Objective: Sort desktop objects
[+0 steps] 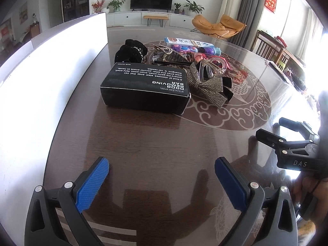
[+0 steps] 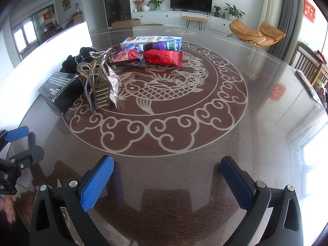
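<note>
On the table (image 1: 143,153), black box (image 1: 144,86) flat, long axis seemingly crosswise; both claws spread, empty.

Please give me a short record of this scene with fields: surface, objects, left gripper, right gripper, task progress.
surface: round table with fish pattern
objects: black box, rhinestone bow clip, black scrunchie, red packet, white-blue box
left gripper: open, empty
right gripper: open, empty
task progress: objects in one pile, none gripped

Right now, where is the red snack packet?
The red snack packet lies at the far side of the pile in the right wrist view, just in front of the purple toy and right of the glasses.
</note>
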